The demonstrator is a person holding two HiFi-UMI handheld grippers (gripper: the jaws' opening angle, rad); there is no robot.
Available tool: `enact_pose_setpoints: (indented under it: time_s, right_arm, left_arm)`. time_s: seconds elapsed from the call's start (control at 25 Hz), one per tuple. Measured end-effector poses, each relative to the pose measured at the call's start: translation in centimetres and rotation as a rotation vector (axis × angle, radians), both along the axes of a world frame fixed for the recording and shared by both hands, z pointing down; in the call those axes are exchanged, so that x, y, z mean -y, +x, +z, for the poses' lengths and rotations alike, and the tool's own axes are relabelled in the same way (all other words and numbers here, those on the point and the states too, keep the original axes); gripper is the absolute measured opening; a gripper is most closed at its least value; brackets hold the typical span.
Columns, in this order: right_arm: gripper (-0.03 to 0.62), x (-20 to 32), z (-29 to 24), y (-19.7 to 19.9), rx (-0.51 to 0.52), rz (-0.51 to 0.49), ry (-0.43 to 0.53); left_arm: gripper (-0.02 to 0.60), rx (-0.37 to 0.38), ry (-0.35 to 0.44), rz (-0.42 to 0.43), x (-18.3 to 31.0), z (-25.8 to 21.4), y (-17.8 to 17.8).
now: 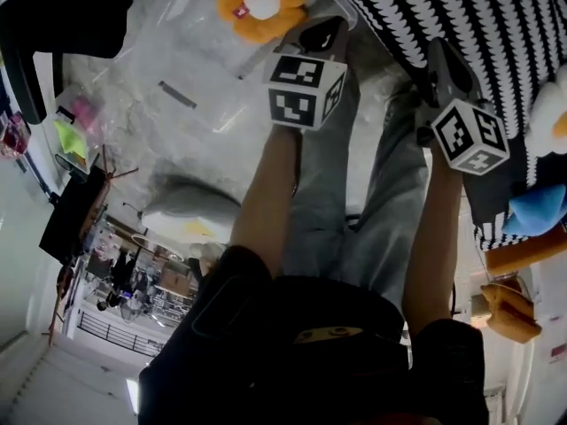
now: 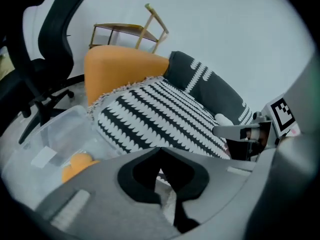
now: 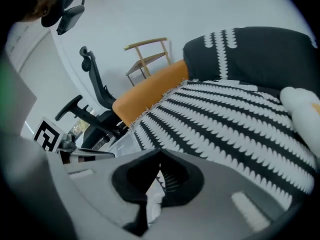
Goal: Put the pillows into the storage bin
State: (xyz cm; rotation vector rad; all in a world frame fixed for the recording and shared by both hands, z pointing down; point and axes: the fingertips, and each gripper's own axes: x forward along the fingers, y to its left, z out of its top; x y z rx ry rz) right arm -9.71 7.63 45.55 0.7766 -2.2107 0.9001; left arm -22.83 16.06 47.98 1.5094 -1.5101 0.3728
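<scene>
Both claws are pinched tight on the near edge of the striped pillow [image 2: 155, 116]. In the left gripper view, the left gripper [image 2: 161, 170] has its jaws together with a fold of the pale patterned cover caught in the seam. The right gripper view shows the same for the right gripper [image 3: 158, 168], with striped cloth between its closed jaws.

Position of the pillow: it lies ahead of both grippers, outside the storage bin [image 2: 65, 128]. Its left corner is just beside the bin's clear wall. In the head view it fills the top right corner, beyond the two marker cubes.

Surroundings:
- An orange flower plush [image 1: 261, 3] already sits inside the bin.
- An orange cushion [image 2: 120, 69] lies behind the striped pillow and touches its far edge.
- A dark grey pillow [image 3: 250, 54] with white marks lies behind it as well, overlapping its far right side.
- A white plush [image 3: 300, 104] rests against the pillow's right part.
- A blue plush [image 1: 536, 211] lies at the right, near the right gripper's cube.
- A black office chair [image 2: 45, 59] stands left of the bin, and a wooden chair [image 3: 150, 56] stands against the wall, well apart.

The person's legs in grey trousers [image 1: 354, 211] run below the grippers.
</scene>
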Motion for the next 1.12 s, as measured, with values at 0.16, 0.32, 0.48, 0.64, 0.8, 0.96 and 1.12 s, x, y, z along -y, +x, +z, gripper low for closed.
enact_pose_setpoints:
  time_s: [0.16,0.32,0.48,0.64,0.8,0.96,1.12]
  right_arm:
    - [0.003,3.5,-1.1,6.3,0.002,0.124,0.008]
    - [0.003,5.5,-1.9,12.8,-0.013,0.231,0.021]
    - [0.003,6.4,-2.0,19.4,-0.044,0.327,0.041]
    - [0.003,7.8,-1.7,27.1,-0.056,0.498,0.027]
    - [0.003,9.2,-2.0,34.6,-0.099,0.569,0.058]
    - [0.003,11.3,-1.8,39.6,-0.133,0.621,0.080]
    - [0.003,13.6,-1.2,42.9,-0.168,0.663,0.096]
  left_arm:
    - [0.011,0.004,0.030,0.098,5.0,-1.7,5.5]
    - [0.011,-0.003,0.040,0.187,8.9,-3.1,11.7]
    - [0.011,-0.028,0.053,0.278,12.3,-3.6,19.7]
    - [0.011,-0.031,0.061,0.390,14.7,-3.7,26.9]
    - [0.011,0.002,0.046,0.419,16.5,-3.2,32.3]
    - [0.011,0.044,0.055,0.429,19.2,-2.9,35.2]
    - [0.012,0.126,0.068,0.437,22.5,-2.5,36.1]
